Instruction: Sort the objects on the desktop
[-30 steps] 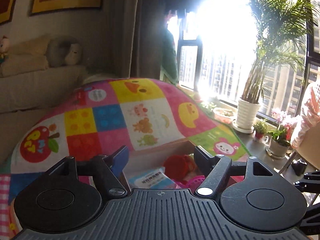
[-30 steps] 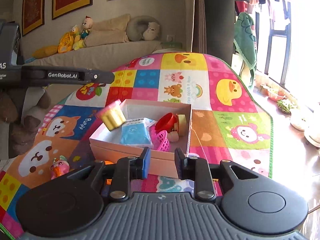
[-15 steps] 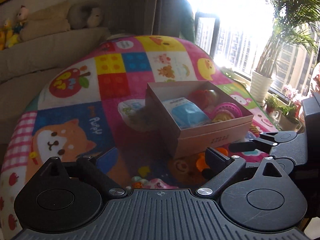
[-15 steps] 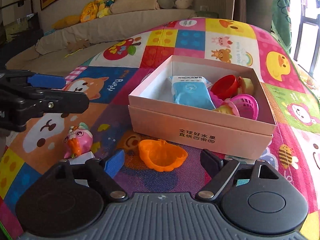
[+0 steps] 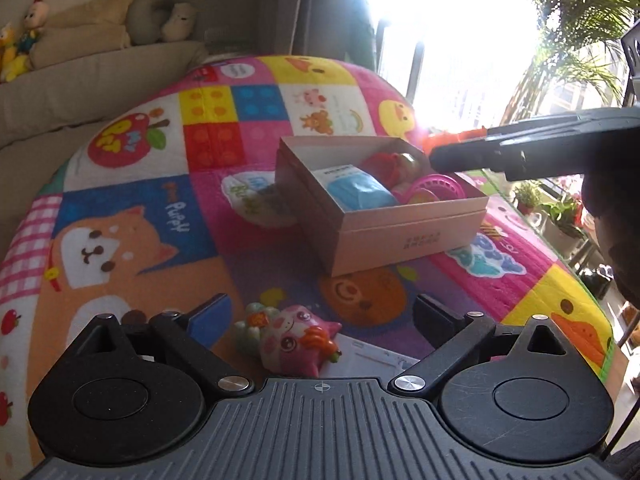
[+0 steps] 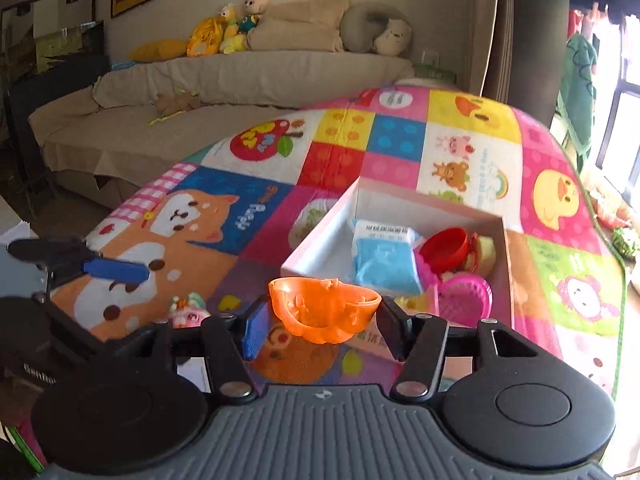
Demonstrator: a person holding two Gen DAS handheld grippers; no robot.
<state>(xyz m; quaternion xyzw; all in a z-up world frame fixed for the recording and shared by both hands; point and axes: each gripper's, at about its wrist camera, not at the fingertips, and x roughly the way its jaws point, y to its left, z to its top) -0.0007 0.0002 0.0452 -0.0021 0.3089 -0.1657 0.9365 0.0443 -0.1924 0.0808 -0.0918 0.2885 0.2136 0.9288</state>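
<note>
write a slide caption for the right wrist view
Right gripper clamps an orange toy bowl just short of the open box of toys on the patchwork mat.

Orange pumpkin-shaped cup clamped between the right gripper's jaws, raised off the mat, open side up, pink fish-like toy lying on its side between the left gripper's wide-spread jaws, untouched, open cardboard box of toys ahead of both
</note>
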